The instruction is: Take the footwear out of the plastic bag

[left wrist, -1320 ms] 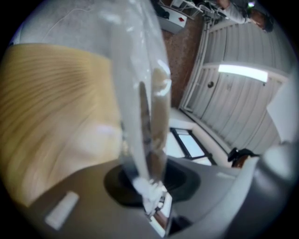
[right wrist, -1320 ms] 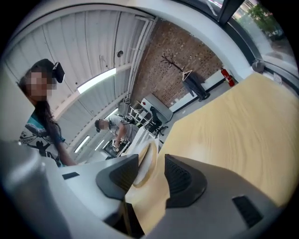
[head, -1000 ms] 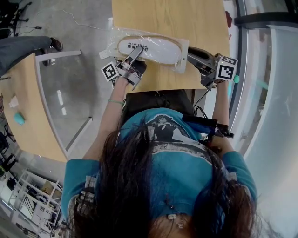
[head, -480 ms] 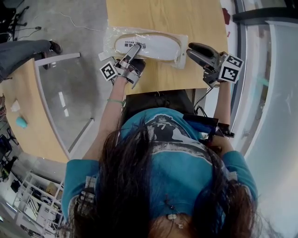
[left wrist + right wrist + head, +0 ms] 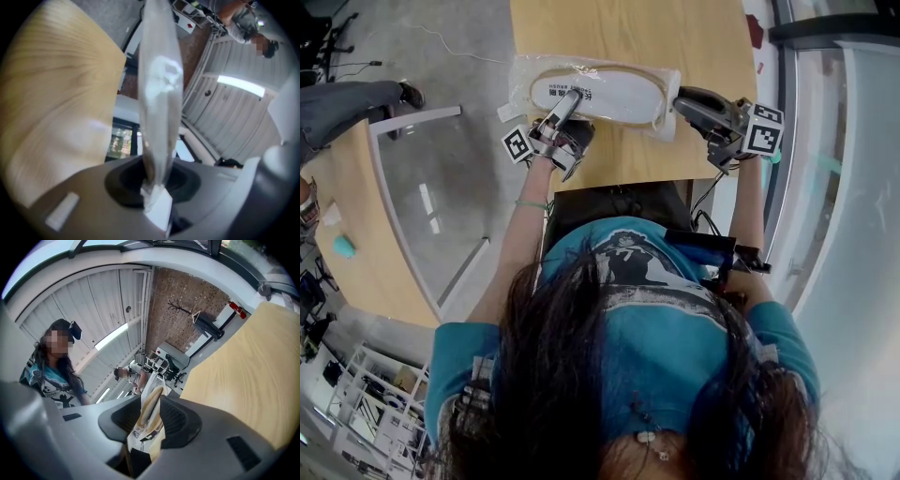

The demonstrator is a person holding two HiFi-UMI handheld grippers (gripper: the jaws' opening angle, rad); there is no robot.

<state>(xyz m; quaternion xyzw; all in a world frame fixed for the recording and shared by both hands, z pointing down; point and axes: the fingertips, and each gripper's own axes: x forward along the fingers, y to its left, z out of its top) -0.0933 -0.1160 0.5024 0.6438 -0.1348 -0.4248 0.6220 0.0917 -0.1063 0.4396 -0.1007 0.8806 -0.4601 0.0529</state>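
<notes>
looking down from the head, the person's long dark hair (image 5: 609, 403) and teal printed shirt (image 5: 675, 328) are closest. both bare arms reach forward to the near edge of the light wooden table (image 5: 628, 28).

the left gripper (image 5: 571, 99) is at the near long side of the clear plastic bag (image 5: 521, 79). its jaws are almost together and pinch the thin bag. in the left gripper view the bag (image 5: 159, 93) stands up out of the tight gap, with a small white tag at the bottom.

the right gripper (image 5: 680, 99) is at the right end of the bag. its jaws are closing. in the right gripper view they squeeze that end of the white flat slipper with a tan rim (image 5: 152, 401), with the bag wrapped round it.

the slipper (image 5: 600, 94) is inside the bag and lies flat on the table, near the front edge. its long side runs left to right, across in front of the person. one end points at the right gripper and the other end points to the left edge of the table. i cannot tell which end is the toe.

far off on the left, past a second tan table (image 5: 347, 197), a leg in grey trousers (image 5: 347, 98) sticks out over the grey floor.
</notes>
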